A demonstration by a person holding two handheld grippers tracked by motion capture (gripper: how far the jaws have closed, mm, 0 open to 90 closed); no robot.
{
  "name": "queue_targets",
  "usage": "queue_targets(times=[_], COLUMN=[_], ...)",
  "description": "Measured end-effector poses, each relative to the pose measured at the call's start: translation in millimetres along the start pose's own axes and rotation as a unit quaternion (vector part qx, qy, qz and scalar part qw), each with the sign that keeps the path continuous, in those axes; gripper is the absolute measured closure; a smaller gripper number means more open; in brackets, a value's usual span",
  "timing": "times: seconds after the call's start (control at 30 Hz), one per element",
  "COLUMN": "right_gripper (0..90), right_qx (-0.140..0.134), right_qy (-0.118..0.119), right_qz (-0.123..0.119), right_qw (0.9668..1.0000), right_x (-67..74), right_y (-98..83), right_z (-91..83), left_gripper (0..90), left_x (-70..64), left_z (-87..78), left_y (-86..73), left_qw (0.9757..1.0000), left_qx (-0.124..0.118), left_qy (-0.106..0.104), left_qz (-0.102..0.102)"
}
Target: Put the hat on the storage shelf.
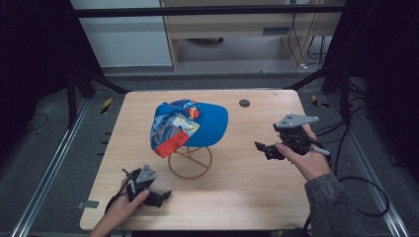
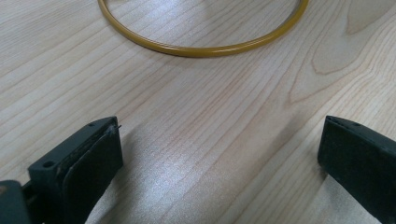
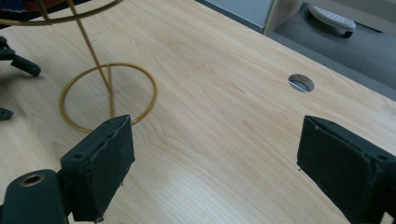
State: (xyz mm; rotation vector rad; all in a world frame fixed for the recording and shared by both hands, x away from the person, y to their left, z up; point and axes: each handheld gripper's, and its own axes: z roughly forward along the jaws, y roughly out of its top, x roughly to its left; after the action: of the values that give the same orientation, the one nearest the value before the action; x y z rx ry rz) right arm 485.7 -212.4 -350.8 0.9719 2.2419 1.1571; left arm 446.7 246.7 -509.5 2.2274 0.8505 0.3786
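Observation:
A blue cap (image 1: 190, 125) with a printed, red-edged panel sits on a gold wire stand (image 1: 190, 162) in the middle of the table. The stand's ring base (image 2: 205, 46) lies just ahead of my left gripper (image 1: 163, 197), which rests low near the table's front left, open with nothing between its jaws (image 2: 219, 163). My right gripper (image 1: 264, 149) hovers to the right of the cap, open and empty (image 3: 215, 163). In the right gripper view the stand's ring and stem (image 3: 105, 91) are at the upper left.
The wooden table (image 1: 247, 197) has a round cable hole (image 1: 244, 103) at the back right, which is also the hole (image 3: 301, 83) ahead in the right gripper view. Black frame bars and cables surround the table. Bare wood lies between the stand and both grippers.

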Motion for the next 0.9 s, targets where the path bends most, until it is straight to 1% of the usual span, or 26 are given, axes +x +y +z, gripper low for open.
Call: queue_targets(times=[0.23,0.4,0.5,0.6,0.63,0.67,0.73,0.8,0.83,0.9], right_gripper=[10.9,10.2,10.2,10.1,10.1,10.1,10.1,10.2,10.1,10.2], right_qx=[-0.002,0.001,-0.009,-0.014,-0.014,-0.012,-0.003,0.000,0.001,0.003], right_qy=[-0.016,-0.022,-0.029,-0.040,-0.043,-0.044,-0.050,-0.048,-0.051,-0.053], right_qz=[0.016,0.026,0.037,0.046,0.053,0.060,0.063,0.076,0.078,0.090], right_qw=[0.9997,0.9994,0.9989,0.9981,0.9976,0.9972,0.9968,0.9959,0.9957,0.9945], right_x=[-8.9,-13.4,-16.9,-20.6,-21.4,-22.5,-24.3,-26.1,-27.1,-28.9], right_y=[-17.0,-26.6,-30.9,-37.7,-40.4,-43.1,-46.9,-49.6,-50.3,-52.1], right_z=[0.1,2.5,5.1,11.9,15.3,18.9,26.6,34.3,36.8,43.6], left_gripper=[0.0,0.0,0.0,0.0,0.0,0.0,0.0,0.0,0.0,0.0], left_x=[0.0,0.1,0.1,0.1,0.1,0.1,0.2,0.2,0.2,0.3], left_z=[0.0,-0.1,-0.1,-0.1,-0.1,-0.1,-0.1,-0.1,-0.1,-0.1], left_y=[0.0,-0.1,-0.1,-0.1,-0.1,-0.1,-0.1,-0.1,-0.1,-0.1], left_qw=[1.0000,1.0000,1.0000,1.0000,1.0000,1.0000,1.0000,1.0000,1.0000,1.0000], left_qx=[0.000,0.000,0.000,0.000,0.000,0.000,0.000,0.000,0.000,0.000], left_qy=[0.000,-0.001,-0.001,-0.001,-0.001,-0.001,-0.001,-0.001,-0.001,-0.001], left_qz=[0.000,0.001,0.001,0.001,0.001,0.001,0.001,0.001,0.001,0.001])
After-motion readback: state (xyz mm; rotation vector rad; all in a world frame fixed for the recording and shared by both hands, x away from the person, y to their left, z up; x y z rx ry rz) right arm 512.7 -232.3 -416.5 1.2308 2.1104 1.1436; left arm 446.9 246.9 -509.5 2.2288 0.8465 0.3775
